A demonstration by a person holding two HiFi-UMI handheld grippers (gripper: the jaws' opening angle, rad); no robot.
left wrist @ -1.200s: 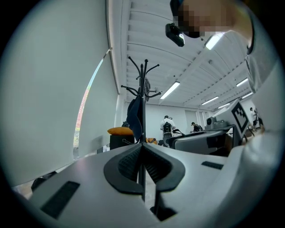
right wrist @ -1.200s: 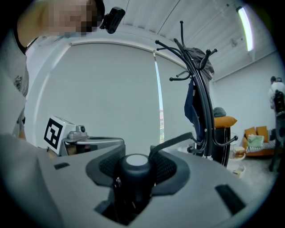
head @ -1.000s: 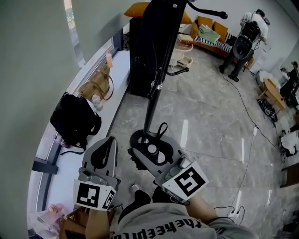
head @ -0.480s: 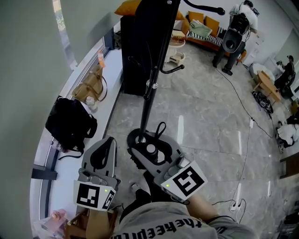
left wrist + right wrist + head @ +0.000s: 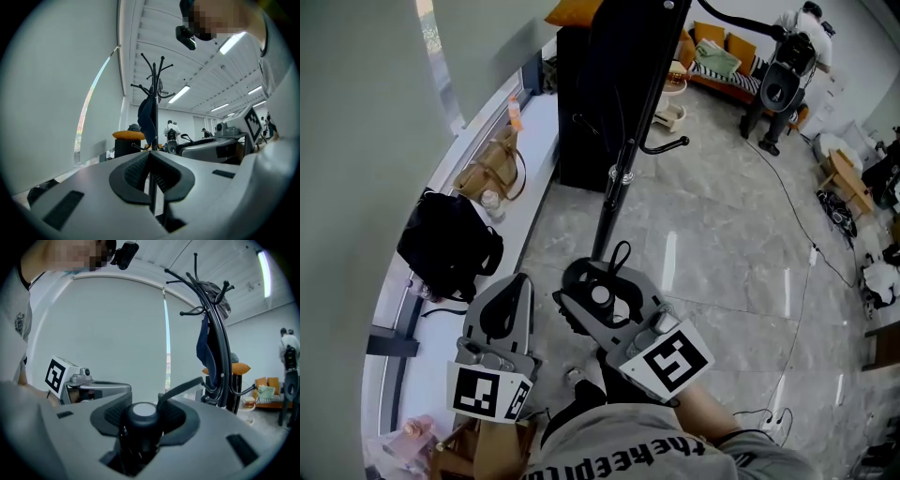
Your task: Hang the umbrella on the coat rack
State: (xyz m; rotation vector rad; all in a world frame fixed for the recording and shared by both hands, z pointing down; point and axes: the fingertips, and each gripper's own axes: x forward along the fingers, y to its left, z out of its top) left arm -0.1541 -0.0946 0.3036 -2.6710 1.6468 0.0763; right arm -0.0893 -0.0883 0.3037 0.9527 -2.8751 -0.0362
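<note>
Clearly, the right gripper [image 5: 598, 287] is clamped on the umbrella [image 5: 143, 410]: its round black handle with a pale cap sits between the ribbed pads, just below the rack [image 5: 615, 186] pole in the head view, with a strap [image 5: 622, 255] looping up. The left gripper [image 5: 150, 164] has its jaws pressed together on nothing, left of the rack's foot. One umbrella and one black rack with curved hooks. Two bags lie left of the rack: a black bag [image 5: 445, 246] and a tan bag [image 5: 492, 169]. The floor [image 5: 703, 244] is glossy and marbled.

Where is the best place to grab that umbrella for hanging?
Probably the umbrella by its handle, just under the round cap, squeezed from the sides as the right tongs do. That leaves the strap loop free for a coat rack hook.
</note>
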